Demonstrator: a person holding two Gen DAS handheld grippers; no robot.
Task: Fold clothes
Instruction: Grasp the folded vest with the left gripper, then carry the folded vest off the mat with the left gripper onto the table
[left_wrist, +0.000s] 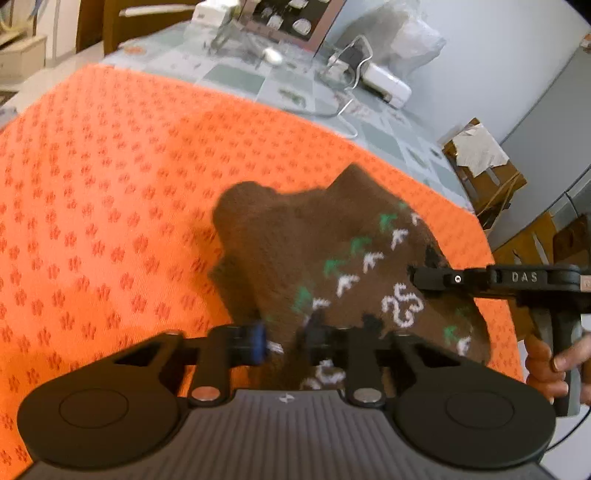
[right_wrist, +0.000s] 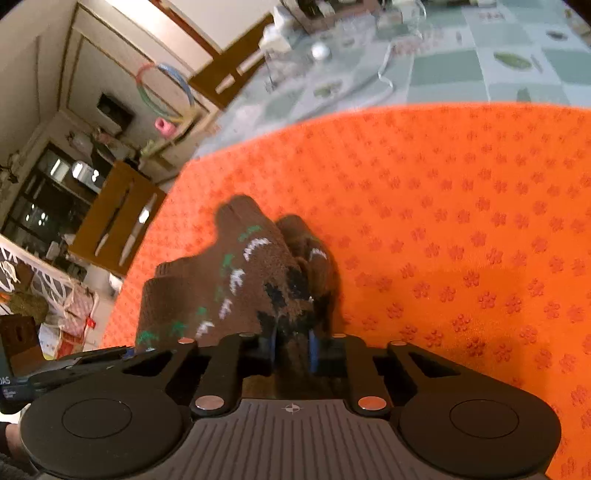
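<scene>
L wrist view, nearest first: left gripper, black two-finger tool w/ blue pads, jaws pinched onto the near edge of a brown knitted garment w/ green + white motifs. A little gap shows between the pads, w/ cloth bunched in it; view is motion-blurred so exact contact is fuzzy. Garment is lifted off the surface and drapes fwd from the pads, throwing a shadow on the orange cloth w/ darker flower print beneath.

To the R of the garment, the right gripper comes in sideways, tip touching the garment's R edge; the person's hand wraps its handle.

R wrist view: right gripper jaws closed tight on a fold of the same brown garment, cloth squeezed between the blue pads. Garment hangs bunched, rising up and L from the pads. Part of the L tool shows at the lower L edge, dark and blurred.

Farther out: orange cloth covers the near part of a table w/ pale green checked tablecloth. On it, a white cable, a white box-shaped device, a small white round object. Beyond the table, a wooden chair and a grey wall.
</scene>
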